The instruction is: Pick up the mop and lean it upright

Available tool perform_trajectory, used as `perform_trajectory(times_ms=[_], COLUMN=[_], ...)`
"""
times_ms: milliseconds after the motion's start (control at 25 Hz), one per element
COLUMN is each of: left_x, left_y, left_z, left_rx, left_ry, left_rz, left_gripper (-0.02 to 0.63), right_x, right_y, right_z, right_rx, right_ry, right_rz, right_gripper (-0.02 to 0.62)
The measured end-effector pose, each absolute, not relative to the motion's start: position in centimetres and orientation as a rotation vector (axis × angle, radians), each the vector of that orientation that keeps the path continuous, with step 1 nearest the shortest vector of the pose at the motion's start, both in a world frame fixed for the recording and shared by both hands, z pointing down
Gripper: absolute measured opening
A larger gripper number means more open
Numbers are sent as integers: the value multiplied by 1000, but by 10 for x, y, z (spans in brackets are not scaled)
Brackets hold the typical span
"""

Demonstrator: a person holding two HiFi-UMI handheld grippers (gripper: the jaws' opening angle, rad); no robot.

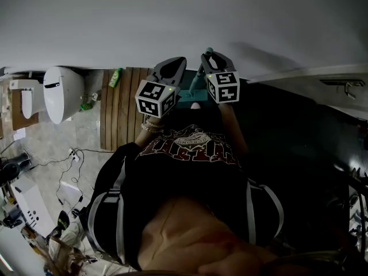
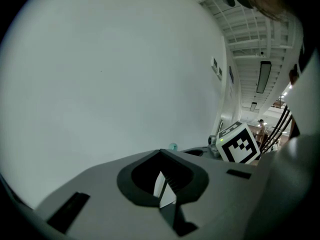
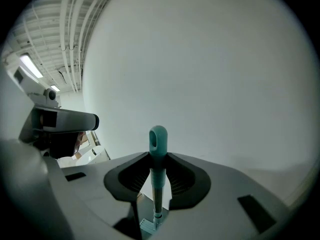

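Observation:
The mop's teal handle tip (image 3: 158,139) stands upright between the jaws of my right gripper (image 3: 158,184), which is shut on the shaft just below the tip. Far beneath it a small part of the mop head (image 3: 147,227) shows. In the head view the right gripper (image 1: 215,60) is raised close to the white wall, with the teal mop head (image 1: 187,99) on the floor beneath. My left gripper (image 1: 171,68) is beside it on the left, shut with nothing in it (image 2: 167,196). From the left gripper view the handle tip (image 2: 173,146) peeks over the body.
A white toilet (image 1: 57,94) stands at the left. A wooden slat mat (image 1: 121,111) with a green bottle (image 1: 116,77) lies by the wall (image 1: 172,22). Cables (image 1: 75,157) and clutter cover the floor at lower left. The person's body fills the lower middle.

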State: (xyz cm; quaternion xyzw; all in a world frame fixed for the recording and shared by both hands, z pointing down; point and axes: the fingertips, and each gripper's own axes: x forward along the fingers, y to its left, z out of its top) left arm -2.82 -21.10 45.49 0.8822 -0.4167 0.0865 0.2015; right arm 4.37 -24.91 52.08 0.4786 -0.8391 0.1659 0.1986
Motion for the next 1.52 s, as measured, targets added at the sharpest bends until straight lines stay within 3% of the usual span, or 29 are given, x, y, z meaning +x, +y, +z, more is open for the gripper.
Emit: perform_trajectory(times_ms=[1520], left_x=[-46], left_y=[-257], left_z=[462], left_rx=[2421], left_ry=[-1202], left_rz=[223], left_gripper=[46], right_x=[42], right_y=[-327], right_z=[547], right_rx=[1329], right_ry=[-2308], right_rz=[531], right_gripper=[112])
